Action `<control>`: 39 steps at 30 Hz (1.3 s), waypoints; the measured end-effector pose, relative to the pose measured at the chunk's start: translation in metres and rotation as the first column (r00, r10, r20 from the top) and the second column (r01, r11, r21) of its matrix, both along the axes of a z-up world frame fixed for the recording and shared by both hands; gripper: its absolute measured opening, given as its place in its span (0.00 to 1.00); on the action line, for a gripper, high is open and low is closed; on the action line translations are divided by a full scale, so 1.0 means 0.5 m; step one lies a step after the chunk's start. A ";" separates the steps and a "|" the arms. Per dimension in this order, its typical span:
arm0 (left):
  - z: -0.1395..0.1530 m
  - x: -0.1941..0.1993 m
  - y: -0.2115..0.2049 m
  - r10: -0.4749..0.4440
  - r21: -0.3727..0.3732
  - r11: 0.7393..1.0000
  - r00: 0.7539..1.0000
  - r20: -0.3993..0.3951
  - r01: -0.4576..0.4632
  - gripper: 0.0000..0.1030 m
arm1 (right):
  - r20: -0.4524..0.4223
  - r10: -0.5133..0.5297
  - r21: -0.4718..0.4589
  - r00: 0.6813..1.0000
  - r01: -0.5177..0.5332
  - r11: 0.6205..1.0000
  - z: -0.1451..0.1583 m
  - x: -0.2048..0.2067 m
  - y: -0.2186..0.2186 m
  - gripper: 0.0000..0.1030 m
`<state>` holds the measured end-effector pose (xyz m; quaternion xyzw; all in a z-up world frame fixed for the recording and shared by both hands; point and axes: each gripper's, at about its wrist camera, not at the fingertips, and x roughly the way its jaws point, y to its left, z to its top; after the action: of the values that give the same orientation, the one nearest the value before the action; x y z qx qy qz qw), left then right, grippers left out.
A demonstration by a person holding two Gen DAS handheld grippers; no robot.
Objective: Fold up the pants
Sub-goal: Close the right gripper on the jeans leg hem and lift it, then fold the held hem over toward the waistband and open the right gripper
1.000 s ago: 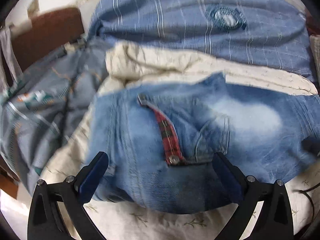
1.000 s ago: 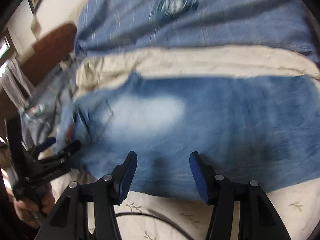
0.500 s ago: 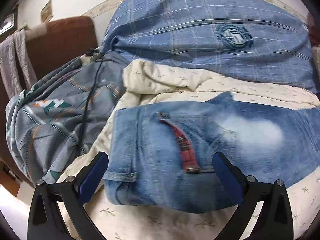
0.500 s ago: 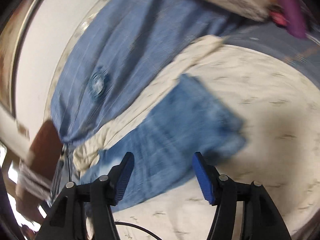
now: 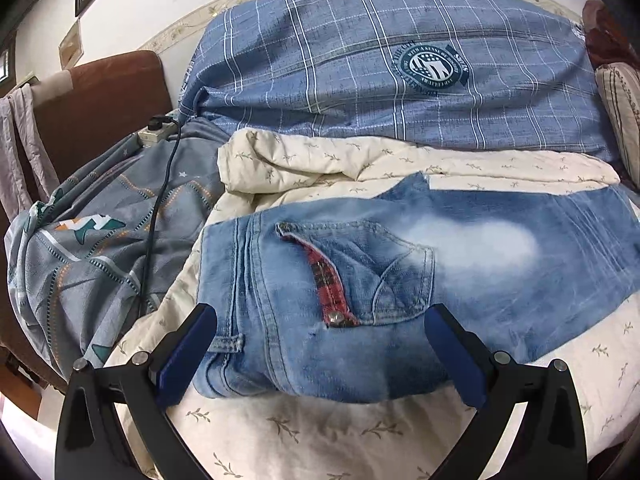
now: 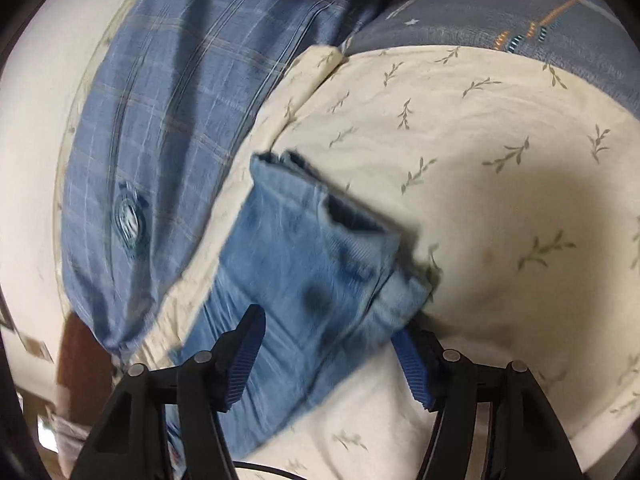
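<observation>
Left wrist view: faded blue denim pants lie flat at frame centre on a cream leaf-print quilt covering the bed. Blue plaid blanket w/ round badge across top; grey patterned sheet at left, black cable running over it. Left gripper: jaws wide apart, nothing clamped, waistband btwn them. Right wrist view: right gripper jaws opening; pant-leg hem end lies btwn them, pads not pressing.
</observation>
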<state>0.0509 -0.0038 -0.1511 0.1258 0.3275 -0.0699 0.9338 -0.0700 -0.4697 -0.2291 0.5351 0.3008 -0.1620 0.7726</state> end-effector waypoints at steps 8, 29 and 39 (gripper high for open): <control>-0.013 -0.007 0.029 0.029 -0.040 0.999 0.997 -0.065 -0.031 1.00 | -0.069 -0.030 -0.159 0.997 0.019 0.987 0.021 0.051 0.018 0.68; 0.009 0.037 0.076 0.088 -0.120 0.988 0.994 -0.059 -0.094 1.00 | 0.055 0.097 -0.471 0.994 -0.060 0.880 0.126 0.065 0.137 0.11; 0.008 0.038 0.079 0.104 -0.117 0.987 0.993 -0.049 -0.109 1.00 | 0.052 0.379 -0.562 0.924 -0.287 0.776 0.157 0.126 0.326 0.11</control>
<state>0.0700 0.0357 -0.1473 0.0505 0.3490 -0.0419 0.9348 -0.0072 -0.3064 -0.1506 0.2427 0.2686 -0.0569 0.9304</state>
